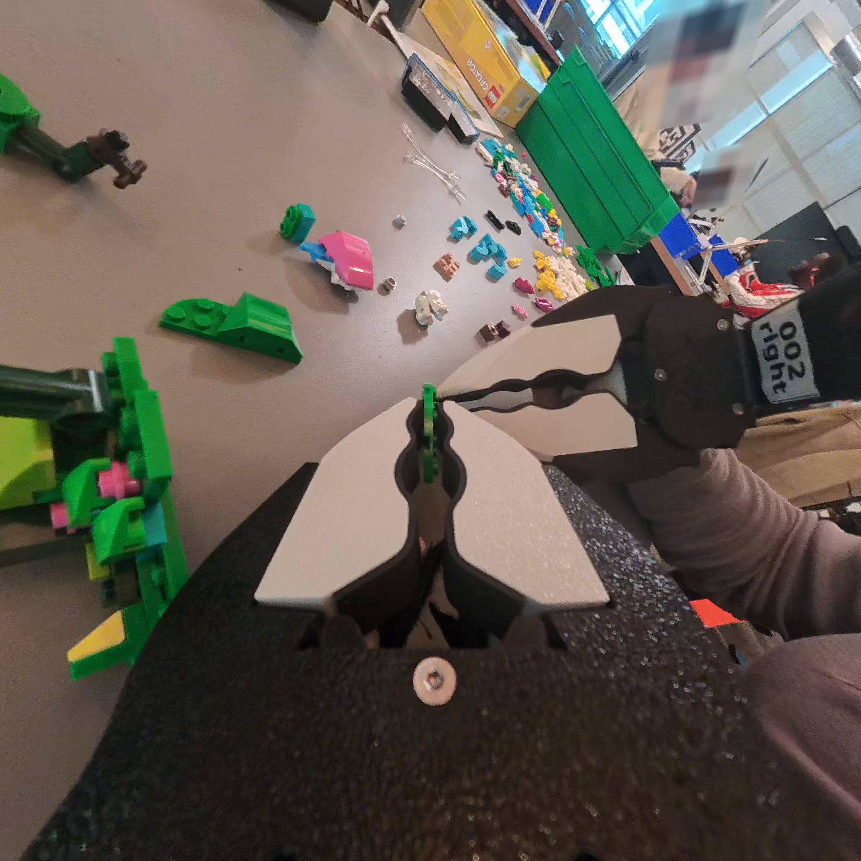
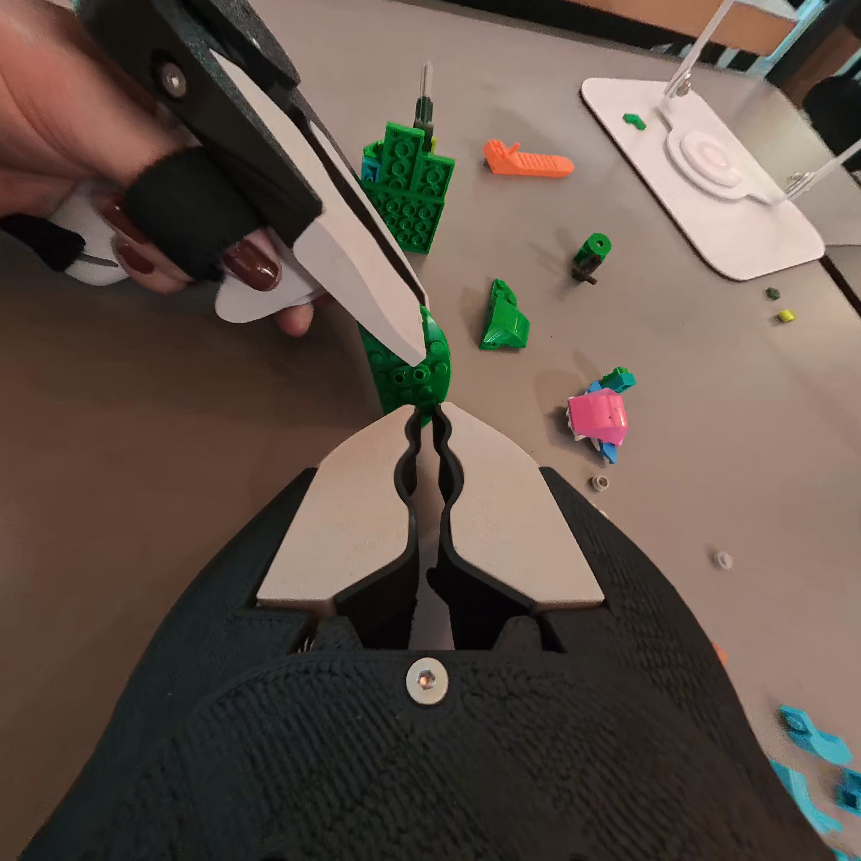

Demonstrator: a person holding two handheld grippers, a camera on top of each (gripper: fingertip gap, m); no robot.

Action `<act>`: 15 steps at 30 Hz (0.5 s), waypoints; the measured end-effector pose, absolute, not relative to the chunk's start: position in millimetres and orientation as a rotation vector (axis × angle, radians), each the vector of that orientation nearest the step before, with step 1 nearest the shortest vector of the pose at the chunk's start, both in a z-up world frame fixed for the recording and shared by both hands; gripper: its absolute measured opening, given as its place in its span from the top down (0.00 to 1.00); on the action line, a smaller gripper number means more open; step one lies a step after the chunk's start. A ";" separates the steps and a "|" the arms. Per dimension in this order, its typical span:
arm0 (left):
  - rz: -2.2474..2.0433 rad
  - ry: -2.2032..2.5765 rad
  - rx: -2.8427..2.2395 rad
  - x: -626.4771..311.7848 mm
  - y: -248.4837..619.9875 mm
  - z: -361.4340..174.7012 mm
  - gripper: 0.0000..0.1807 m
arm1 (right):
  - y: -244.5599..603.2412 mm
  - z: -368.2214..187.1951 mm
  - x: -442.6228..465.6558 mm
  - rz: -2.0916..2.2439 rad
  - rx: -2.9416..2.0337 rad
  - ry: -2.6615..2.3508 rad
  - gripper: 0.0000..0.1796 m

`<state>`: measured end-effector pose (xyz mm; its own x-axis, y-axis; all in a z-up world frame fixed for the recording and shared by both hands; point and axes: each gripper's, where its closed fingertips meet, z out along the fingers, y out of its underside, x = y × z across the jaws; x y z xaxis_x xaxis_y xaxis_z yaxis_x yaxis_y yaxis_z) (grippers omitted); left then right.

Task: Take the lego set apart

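A round-edged green plate (image 2: 410, 377) is held in the air between both grippers. In the left wrist view it shows edge-on (image 1: 428, 442). My left gripper (image 1: 428, 419) is shut on the plate; in the right wrist view it comes in from the upper left (image 2: 419, 349). My right gripper (image 2: 426, 412) is shut on the plate's near edge; in the left wrist view it comes in from the right (image 1: 440, 396). The rest of the green lego build (image 1: 135, 466) lies on the grey table (image 1: 233, 116), also seen in the right wrist view (image 2: 407, 195).
On the table lie a green wedge piece (image 2: 503, 321), a pink and blue chunk (image 2: 598, 414), a green and brown stem (image 2: 589, 256) and an orange brick separator (image 2: 526, 163). A white stand base (image 2: 699, 186) is at the far right. Loose bricks (image 1: 526, 200), a green bin (image 1: 601, 153) and a yellow box (image 1: 484, 60) stand further off. Only a small space, under 4 cm, lies between the two pairs of fingers. The orange brick separator (image 2: 526, 163) is about equally far from each gripper, around 20 centimetres.
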<state>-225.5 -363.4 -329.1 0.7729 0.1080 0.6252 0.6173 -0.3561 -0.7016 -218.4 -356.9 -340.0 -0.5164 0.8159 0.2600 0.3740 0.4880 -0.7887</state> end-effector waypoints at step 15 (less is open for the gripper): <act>-0.553 -0.568 -1.896 -228.3 -363.1 -330.7 0.98 | -344.6 -333.5 -215.2 0.889 -0.976 -2.014 1.00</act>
